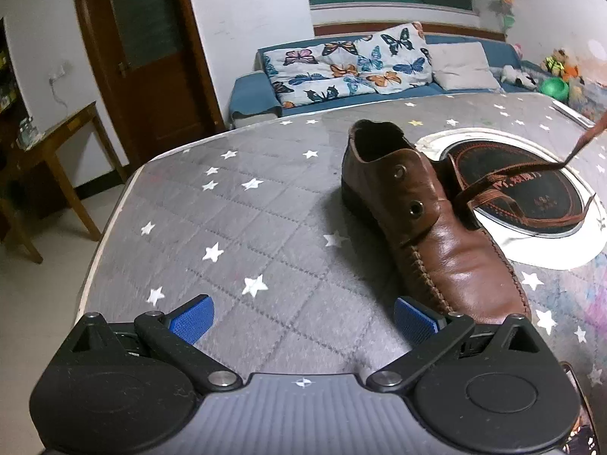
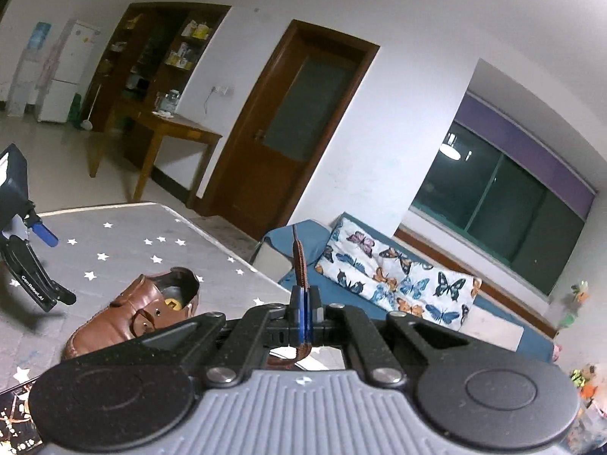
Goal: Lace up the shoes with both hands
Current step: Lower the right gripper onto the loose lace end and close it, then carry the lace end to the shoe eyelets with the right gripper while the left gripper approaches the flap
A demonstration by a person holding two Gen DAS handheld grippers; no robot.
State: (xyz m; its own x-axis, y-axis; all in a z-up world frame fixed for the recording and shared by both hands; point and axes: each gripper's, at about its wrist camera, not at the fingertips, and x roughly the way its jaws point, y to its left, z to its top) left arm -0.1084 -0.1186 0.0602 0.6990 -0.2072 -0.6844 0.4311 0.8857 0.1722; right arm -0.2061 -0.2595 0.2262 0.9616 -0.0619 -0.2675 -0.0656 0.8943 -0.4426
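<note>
Right gripper (image 2: 304,303) pinches the lace (image 1: 508,174) tight, drawing it up and away for slack.
Left gripper (image 1: 303,316) waits with jaws spread wide at the toe; the brown shoe (image 1: 436,227) sits centre-right on the starred cloth (image 1: 227,227), near-side eyelets (image 1: 415,208) bare.

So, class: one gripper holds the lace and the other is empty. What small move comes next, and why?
Probably bring the open left gripper to the brown shoe and steady it. The right gripper is shut on the lace, lifted off the shoe, while the two near-side eyelets look empty, so threading needs a steady shoe.
</note>
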